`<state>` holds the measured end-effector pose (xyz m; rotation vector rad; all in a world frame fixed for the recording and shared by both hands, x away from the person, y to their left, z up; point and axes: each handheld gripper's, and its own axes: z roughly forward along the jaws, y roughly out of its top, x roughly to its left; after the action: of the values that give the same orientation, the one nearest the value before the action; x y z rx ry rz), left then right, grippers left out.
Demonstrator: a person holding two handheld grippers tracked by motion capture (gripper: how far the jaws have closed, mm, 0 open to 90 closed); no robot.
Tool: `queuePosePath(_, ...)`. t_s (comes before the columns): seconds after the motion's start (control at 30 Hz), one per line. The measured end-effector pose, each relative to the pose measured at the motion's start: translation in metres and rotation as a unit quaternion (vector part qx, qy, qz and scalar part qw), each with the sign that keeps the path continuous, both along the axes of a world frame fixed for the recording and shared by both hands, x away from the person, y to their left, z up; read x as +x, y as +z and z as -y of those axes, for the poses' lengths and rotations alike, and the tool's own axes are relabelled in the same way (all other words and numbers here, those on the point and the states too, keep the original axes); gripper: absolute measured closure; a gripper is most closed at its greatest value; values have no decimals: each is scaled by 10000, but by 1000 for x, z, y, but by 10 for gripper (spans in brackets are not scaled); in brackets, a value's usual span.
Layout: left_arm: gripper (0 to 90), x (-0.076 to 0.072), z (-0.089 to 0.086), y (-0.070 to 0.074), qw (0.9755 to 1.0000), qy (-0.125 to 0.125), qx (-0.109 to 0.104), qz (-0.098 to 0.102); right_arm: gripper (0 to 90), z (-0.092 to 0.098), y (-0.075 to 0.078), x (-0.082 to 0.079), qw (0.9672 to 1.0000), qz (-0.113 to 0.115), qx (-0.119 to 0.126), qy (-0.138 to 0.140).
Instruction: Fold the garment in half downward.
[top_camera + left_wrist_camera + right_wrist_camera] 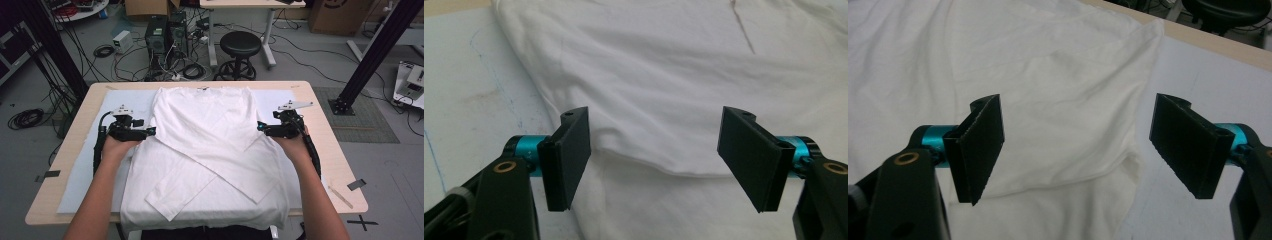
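Note:
A white long-sleeved shirt (205,130) lies flat on the table, its two sleeves folded across the body and crossing near the front. My left gripper (151,132) sits at the shirt's left edge, pointing inward. In the left gripper view the jaws of the left gripper (654,132) stand wide apart over a fold of the shirt (664,75), pressing on nothing. My right gripper (260,128) is at the shirt's right edge, also pointing inward. In the right gripper view the right gripper (1078,122) is open above the edge of the shirt (1048,75).
The shirt rests on a pale mat (85,165) over a wooden table (320,100). A strip lies near the table's front right corner (341,196). Behind the table stand a black stool (241,45), computer cases (165,32) and cables. Black posts rise at both sides.

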<state>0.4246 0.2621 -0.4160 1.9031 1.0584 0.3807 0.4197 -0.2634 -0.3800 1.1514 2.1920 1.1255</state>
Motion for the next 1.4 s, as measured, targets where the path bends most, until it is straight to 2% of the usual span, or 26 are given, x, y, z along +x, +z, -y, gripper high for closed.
queuePosePath(0.03,296,6,2,-4,9999,14,-131,16,223,-1,-1,7,10000,-56,-58,-39)
queuePosePath(0.1,296,6,2,-4,9999,14,-131,16,223,-2,-2,11,9999,-74,-90,-37)
queuePosePath(0.13,292,15,6,-8,9999,61,-121,-94,224,-3,-3,17,9999,-87,-108,-55)
queuePosePath(0.2,293,17,7,-9,9999,71,-122,-79,224,-4,-5,22,9999,-120,-92,-63)
queuePosePath(0.23,293,21,8,-11,9996,122,-219,-103,224,-6,-6,28,9998,-158,-112,-97)
queuePosePath(0.33,292,35,11,-16,9988,125,-272,-382,222,-9,-11,37,9996,-186,-92,-170)
queuePosePath(0.37,293,39,13,-17,9988,137,-184,-432,222,-10,-13,40,9994,-218,-120,-225)
queuePosePath(0.4,292,42,15,-18,9991,200,-36,-380,221,-12,-16,44,9992,-280,-161,-250)
queuePosePath(0.43,292,44,14,-18,9991,243,-32,-340,220,-14,-18,49,9988,-370,-174,-252)
queuePosePath(0.5,292,44,14,-18,9991,243,-32,-340,220,-15,-20,51,9987,-391,-175,-265)
queuePosePath(0.53,292,55,14,-22,9980,366,154,-497,219,-18,-24,61,9984,-435,-218,-289)
queuePosePath(0.6,291,62,16,-24,9977,373,252,-516,220,-20,-29,69,9979,-491,-251,-337)
queuePosePath(0.67,291,67,16,-26,9976,511,239,-399,220,-20,-34,76,9974,-528,-186,-453)
queuePosePath(0.73,291,72,13,-32,9964,639,302,-460,220,-19,-40,84,9964,-597,-256,-545)
queuePosePath(0.87,290,78,12,-33,9962,656,248,-511,220,-17,-50,96,9953,-670,-262,-641)
queuePosePath(0.9,290,83,15,-32,9961,641,339,-508,220,-16,-52,99,9950,-689,-267,-678)
queuePosePath(1.0,289,87,15,-35,9962,711,220,-441,241,-14,-63,112,9930,-799,-331,-803)
queuePosePath(1.07,317,90,13,-35,9957,805,145,-441,297,-15,-67,117,9917,-869,-368,-877)
queuePosePath(1.13,325,91,14,-35,9956,817,155,-434,324,-16,-69,120,9920,-819,-401,-871)
queuePosePath(1.17,325,92,18,-35,9957,790,283,-388,389,-17,-69,122,9926,-771,-384,-858)
queuePosePath(1.23,341,92,18,-35,9957,790,283,-388,389,-19,-69,124,9940,-710,-329,-767)
queuePosePath(1.27,474,91,26,-35,9935,901,672,-204,745,-23,-69,123,9951,-702,-269,-645)
queuePosePath(1.3,545,91,26,-35,9935,901,672,-204,824,-24,-68,122,9951,-697,-292,-642)
queuePosePath(1.33,545,90,27,-34,9951,761,604,-194,824,-24,-68,122,9951,-697,-292,-642)
queuePosePath(1.37,725,89,29,-34,9959,658,592,-166,867,-27,-66,120,9946,-663,-456,-660)
queuePosePath(1.4,781,89,30,-34,9962,604,600,-158,872,-28,-65,119,9942,-678,-483,-676)
